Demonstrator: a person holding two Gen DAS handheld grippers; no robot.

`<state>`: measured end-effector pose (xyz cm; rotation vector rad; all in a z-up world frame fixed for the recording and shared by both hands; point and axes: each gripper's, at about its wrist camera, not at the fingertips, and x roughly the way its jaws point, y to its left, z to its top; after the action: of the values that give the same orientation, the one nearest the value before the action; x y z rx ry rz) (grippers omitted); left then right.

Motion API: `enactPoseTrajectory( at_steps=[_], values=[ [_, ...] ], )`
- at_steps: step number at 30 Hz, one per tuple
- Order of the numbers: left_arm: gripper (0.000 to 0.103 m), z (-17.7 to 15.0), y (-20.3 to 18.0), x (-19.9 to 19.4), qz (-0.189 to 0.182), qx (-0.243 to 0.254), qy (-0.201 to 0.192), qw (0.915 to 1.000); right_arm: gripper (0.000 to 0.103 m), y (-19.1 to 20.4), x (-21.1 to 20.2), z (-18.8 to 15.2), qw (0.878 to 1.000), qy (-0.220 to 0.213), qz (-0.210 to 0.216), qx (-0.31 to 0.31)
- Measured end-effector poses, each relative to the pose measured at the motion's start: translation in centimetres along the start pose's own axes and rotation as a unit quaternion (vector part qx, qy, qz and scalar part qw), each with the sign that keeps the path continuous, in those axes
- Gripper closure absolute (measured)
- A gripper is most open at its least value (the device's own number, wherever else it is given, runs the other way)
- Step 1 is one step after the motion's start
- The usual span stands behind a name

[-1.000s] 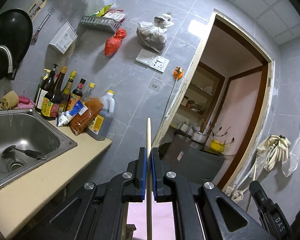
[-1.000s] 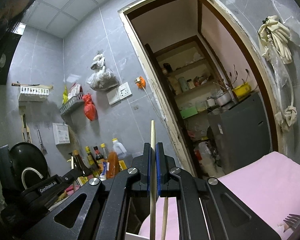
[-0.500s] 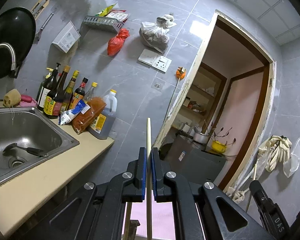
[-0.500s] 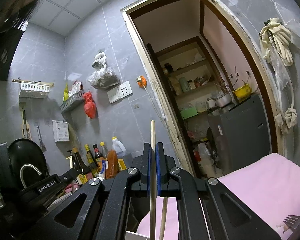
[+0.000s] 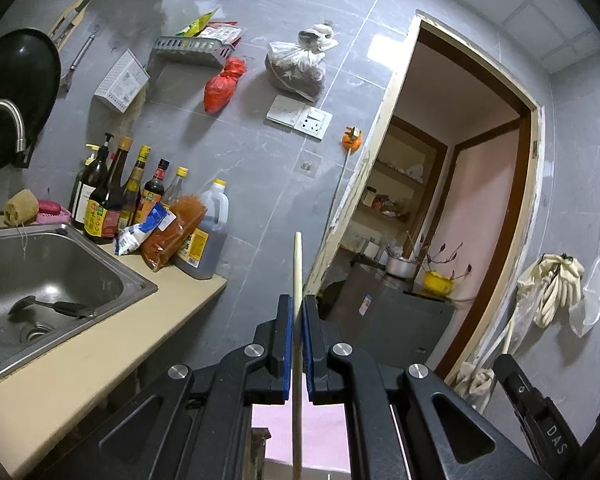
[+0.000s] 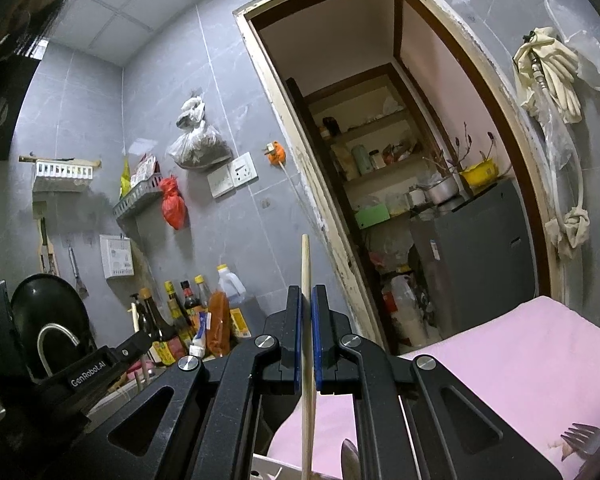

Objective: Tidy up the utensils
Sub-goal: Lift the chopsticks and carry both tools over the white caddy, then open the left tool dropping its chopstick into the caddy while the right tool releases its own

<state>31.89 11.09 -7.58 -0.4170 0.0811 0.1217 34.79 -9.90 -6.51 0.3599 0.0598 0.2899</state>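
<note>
Left gripper (image 5: 296,344): blue pads nipped on a pale wooden chopstick (image 5: 297,264); the stick stands upright, tip well above the jaws, tail running down past the pink cloth (image 5: 324,432).
Right gripper (image 6: 307,344): jaws narrow, clamped on a second chopstick (image 6: 306,272), also upright, lower end dropping towards the near edge of the frame.
Aim: both grippers point roughly level at the grey tiled wall and the doorway (image 6: 400,160), not down at any tray.
Other utensils: a fork (image 6: 582,438) lies on the pink cloth at near right; a spoon-like tip (image 6: 349,456) shows at the near edge by a white tray rim (image 6: 276,466), too little to be sure of either.
Far left: sink (image 5: 132,280) with a dark ladle (image 5: 52,308) in it; sauce bottles (image 5: 108,200) along the wall.
Stage, as judged: both sticks lifted, placement not yet done.
Risk 1: thin round sticks between flat pads may pivot or slide out if swung fast.
Risk 2: the long tails hang below the jaws, mostly out of view; lowering blind could catch the tray rim or cloth and lever a stick loose.
Risk 3: two grippers close together; the sticks could cross and knock.
</note>
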Motion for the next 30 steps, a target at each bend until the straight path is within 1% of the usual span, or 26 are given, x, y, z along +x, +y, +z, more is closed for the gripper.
enactPoseTrajectory(
  at_steps=[5,7,8,9,10,11,15,16,17,18,19,21,23,24,25,26,27,29,30],
  values=[
    [0.098,0.2,0.0,-0.3,0.007,0.011,0.019,0.9997,0.098,-0.1,-0.3,0.2,1.000,0.012,0.004,0.001],
    [0.096,0.4,0.0,-0.6,0.010,0.015,0.026,0.9995,0.095,-0.1,-0.4,0.4,1.000,0.019,0.005,0.001],
    [0.092,0.5,-0.1,-0.7,0.010,0.018,0.029,0.9994,0.093,-0.1,-0.6,0.5,1.000,0.022,0.006,0.002],
    [0.088,0.7,-0.2,-0.9,0.010,0.022,0.035,0.9991,0.089,-0.2,-0.7,0.7,1.000,0.024,0.007,0.004],
    [0.080,0.7,-0.3,-1.0,0.009,0.024,0.039,0.9989,0.085,-0.3,-0.9,0.9,1.000,0.025,0.008,0.005],
    [0.075,0.9,-0.3,-1.2,0.008,0.025,0.044,0.9987,0.084,-0.4,-1.2,1.1,1.000,0.025,0.008,0.006],
    [0.070,1.8,-0.8,-1.9,0.014,0.033,0.060,0.9976,0.082,-0.6,-1.8,2.0,1.000,0.030,0.005,0.003],
    [0.067,2.1,-1.0,-2.2,0.016,0.036,0.064,0.9972,0.078,-0.8,-2.2,2.4,0.999,0.032,0.003,0.002],
    [0.062,2.4,-1.3,-2.3,0.018,0.039,0.066,0.9969,0.075,-1.0,-2.5,2.8,0.999,0.033,0.002,0.001],
    [0.059,2.8,-1.6,-2.7,0.020,0.043,0.069,0.9965,0.068,-1.3,-3.0,3.3,0.999,0.034,0.001,0.000],
    [0.055,3.0,-1.9,-2.9,0.020,0.045,0.069,0.9964,0.066,-1.4,-3.3,3.7,0.999,0.035,0.000,-0.002],
    [0.049,3.7,-2.8,-3.6,0.026,0.053,0.070,0.9958,0.065,-2.1,-4.2,4.8,0.999,0.043,-0.004,-0.009],
    [0.037,4.4,-3.9,-4.3,0.026,0.059,0.072,0.9953,0.064,-2.6,-4.9,5.7,0.999,0.049,-0.008,-0.014],
    [0.033,4.6,-4.3,-4.6,0.027,0.061,0.073,0.9951,0.060,-3.0,-5.3,6.2,0.998,0.052,-0.010,-0.016],
    [0.028,4.9,-4.9,-4.9,0.027,0.064,0.074,0.9948,0.055,-3.4,-5.9,6.8,0.998,0.054,-0.012,-0.020],
    [0.024,5.0,-5.6,-5.3,0.026,0.068,0.076,0.9945,0.054,-3.7,-6.3,7.4,0.998,0.056,-0.013,-0.024],
    [0.022,5.1,-6.1,-5.5,0.025,0.071,0.078,0.9941,0.051,-4.2,-6.8,7.9,0.998,0.058,-0.014,-0.028],
    [0.015,5.2,-7.5,-6.0,0.022,0.083,0.085,0.9927,0.044,-5.1,-7.7,8.8,0.997,0.067,-0.018,-0.037],
    [0.014,5.1,-8.2,-6.4,0.021,0.090,0.088,0.9919,0.038,-5.6,-8.2,9.2,0.996,0.071,-0.020,-0.041]
  ],
)
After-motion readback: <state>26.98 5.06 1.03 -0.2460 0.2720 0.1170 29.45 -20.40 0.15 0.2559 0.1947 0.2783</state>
